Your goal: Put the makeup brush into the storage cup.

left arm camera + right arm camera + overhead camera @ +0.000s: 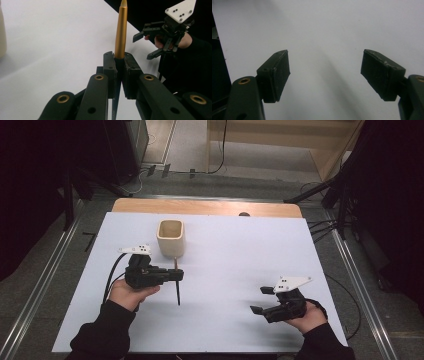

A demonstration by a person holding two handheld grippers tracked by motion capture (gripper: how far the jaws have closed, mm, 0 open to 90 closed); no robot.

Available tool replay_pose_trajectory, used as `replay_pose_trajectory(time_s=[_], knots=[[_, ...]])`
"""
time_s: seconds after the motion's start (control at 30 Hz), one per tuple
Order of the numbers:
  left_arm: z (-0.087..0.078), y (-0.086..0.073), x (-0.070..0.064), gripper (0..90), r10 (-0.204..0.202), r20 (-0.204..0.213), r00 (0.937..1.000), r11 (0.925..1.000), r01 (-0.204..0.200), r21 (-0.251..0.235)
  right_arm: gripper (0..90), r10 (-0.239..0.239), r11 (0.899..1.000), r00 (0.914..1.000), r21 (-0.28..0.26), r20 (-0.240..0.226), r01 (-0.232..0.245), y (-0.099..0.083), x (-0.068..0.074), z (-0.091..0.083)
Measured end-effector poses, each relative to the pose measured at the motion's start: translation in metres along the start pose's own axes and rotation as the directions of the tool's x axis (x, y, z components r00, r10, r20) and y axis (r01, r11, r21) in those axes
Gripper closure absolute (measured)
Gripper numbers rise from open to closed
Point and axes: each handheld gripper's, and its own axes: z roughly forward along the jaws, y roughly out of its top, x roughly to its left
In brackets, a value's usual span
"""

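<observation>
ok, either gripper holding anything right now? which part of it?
The left gripper is shut on the pen, gripping it near mid-length where the gold section meets the dark one. The right gripper is open and holds nothing.

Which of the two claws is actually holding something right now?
The left claw, near the cup: it is shut on the pen. The right claw stands open over the bare white table, nothing between its pads.
</observation>
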Motion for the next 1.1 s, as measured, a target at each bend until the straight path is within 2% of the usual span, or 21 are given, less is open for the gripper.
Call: replay_pose_trajectory(time_s=[0.23,0.4,0.5,0.8,1.1], knots=[[-0.007,0.002,0.004,83.6,-0.008,-0.025,0.9997,1.0000,0.007,-0.006,24.0,-0.004,1.000,1.0000,0.019,0.003,0.004,0.001,0.001,0.004],[-0.013,0.009,0.005,83.6,0.004,-0.051,0.9987,0.9999,-0.005,-0.009,24.0,-0.006,1.000,1.0000,0.013,0.007,0.006,0.001,0.001,0.003],[-0.014,0.015,0.005,83.6,0.005,-0.056,0.9984,0.9999,-0.006,-0.012,24.0,-0.005,1.000,1.0000,0.010,0.006,0.005,0.001,0.001,0.003],[-0.010,0.026,0.009,83.5,0.011,-0.072,0.9973,0.9995,-0.009,0.031,24.0,0.002,1.000,1.0000,0.009,0.003,-0.002,0.000,0.001,0.004],[-0.014,0.041,0.014,83.6,-0.001,-0.071,0.9975,0.9995,0.003,0.032,24.2,-0.001,1.000,1.0000,0.007,0.002,0.001,0.000,0.002,0.004]])
